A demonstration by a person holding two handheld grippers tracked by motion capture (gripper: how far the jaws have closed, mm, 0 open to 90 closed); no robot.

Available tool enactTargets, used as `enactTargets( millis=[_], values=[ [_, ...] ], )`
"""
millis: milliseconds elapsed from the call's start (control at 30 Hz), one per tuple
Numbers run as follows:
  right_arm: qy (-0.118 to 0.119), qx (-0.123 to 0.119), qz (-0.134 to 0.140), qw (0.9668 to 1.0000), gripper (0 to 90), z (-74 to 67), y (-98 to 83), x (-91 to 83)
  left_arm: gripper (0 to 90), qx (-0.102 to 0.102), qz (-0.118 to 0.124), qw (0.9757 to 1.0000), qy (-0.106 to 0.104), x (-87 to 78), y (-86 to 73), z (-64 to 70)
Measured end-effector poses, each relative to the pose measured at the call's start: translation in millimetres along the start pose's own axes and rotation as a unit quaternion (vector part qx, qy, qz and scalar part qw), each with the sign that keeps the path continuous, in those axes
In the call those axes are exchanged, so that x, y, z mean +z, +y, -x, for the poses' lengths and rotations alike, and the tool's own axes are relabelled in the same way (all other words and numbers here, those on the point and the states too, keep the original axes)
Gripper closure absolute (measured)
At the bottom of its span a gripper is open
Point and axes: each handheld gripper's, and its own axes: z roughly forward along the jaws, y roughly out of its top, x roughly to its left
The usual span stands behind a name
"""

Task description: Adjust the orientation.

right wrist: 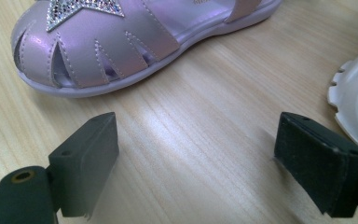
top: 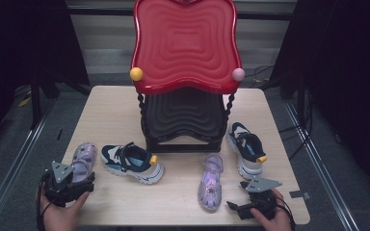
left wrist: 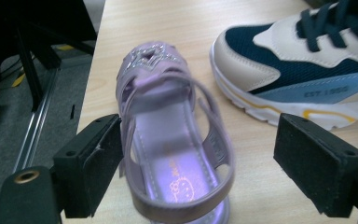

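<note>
— While the counter [top: 183, 197] carries a red rack [top: 185, 45] at twelve o'clock, where's the left sandal [left wrist: 172, 140]?

— At eight o'clock, heel between the wide-open left tool [left wrist: 214, 158], ungripped.

— And the right tool [right wrist: 214, 158]?

— Wide open, empty, another sandal [right wrist: 121, 42] at its eleven o'clock.

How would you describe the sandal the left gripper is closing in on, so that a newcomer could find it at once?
Start at the red and black shoe rack on the table, then go to the table's near left corner. There lies the lilac sandal, its heel between the open left gripper jaws. Unlike the navy sneaker beside it, it is strappy and glittered.
</note>
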Motion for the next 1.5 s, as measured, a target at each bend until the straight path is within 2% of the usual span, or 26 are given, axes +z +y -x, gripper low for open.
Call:
enactTargets(
  millis=[133,433,500,667,733,800,867,1067,1100,1167,1333,1500],
  values=[
    [0.000,0.000,0.000,1.0000,13.1,0.0,0.0,-0.1,14.4,-0.010,-0.012,0.9999,0.001,5.8,-4.3,-6.1],
    [-0.001,0.000,0.000,1.0000,13.1,0.0,0.0,0.0,12.8,-0.023,-0.037,0.9990,0.003,23.4,-19.2,-9.6],
    [0.000,0.001,-0.001,1.0000,13.1,-0.1,0.0,-0.1,14.5,-0.030,-0.037,0.9989,-0.002,26.3,-21.7,-10.7],
    [0.000,0.000,0.000,1.0000,13.1,0.0,0.0,0.0,15.7,-0.034,-0.041,0.9986,0.003,33.8,-25.4,-11.6],
    [0.000,0.001,0.000,1.0000,13.1,-0.1,0.0,-0.1,16.7,-0.044,-0.041,0.9982,0.000,36.6,-27.3,-12.2],
    [0.000,-0.001,0.000,1.0000,13.1,0.1,0.0,0.1,17.1,-0.043,-0.042,0.9982,-0.001,37.2,-27.6,-12.1],
    [0.000,-0.001,0.000,1.0000,13.1,0.1,0.0,0.1,22.2,-0.040,-0.042,0.9983,0.001,37.7,-28.1,-12.0],
    [0.000,0.000,0.000,1.0000,13.1,0.0,0.0,0.0,27.8,-0.041,-0.039,0.9984,-0.005,36.9,-28.3,-12.6],
    [0.000,-0.001,0.000,1.0000,13.1,0.1,0.0,0.1,31.2,-0.037,-0.039,0.9986,-0.001,36.3,-27.5,-12.0],
    [0.000,0.000,0.000,1.0000,13.1,0.0,0.0,0.0,31.8,-0.038,-0.038,0.9986,-0.001,36.1,-27.0,-12.0],
    [0.000,0.001,-0.001,1.0000,13.1,-0.1,0.0,-0.1,32.5,-0.057,-0.022,0.9981,-0.004,37.5,-27.8,-14.0],
    [0.000,0.000,0.000,1.0000,13.1,0.0,0.0,0.0,31.9,-0.065,-0.014,0.9978,-0.004,40.4,-28.8,-12.9]
  ],
)
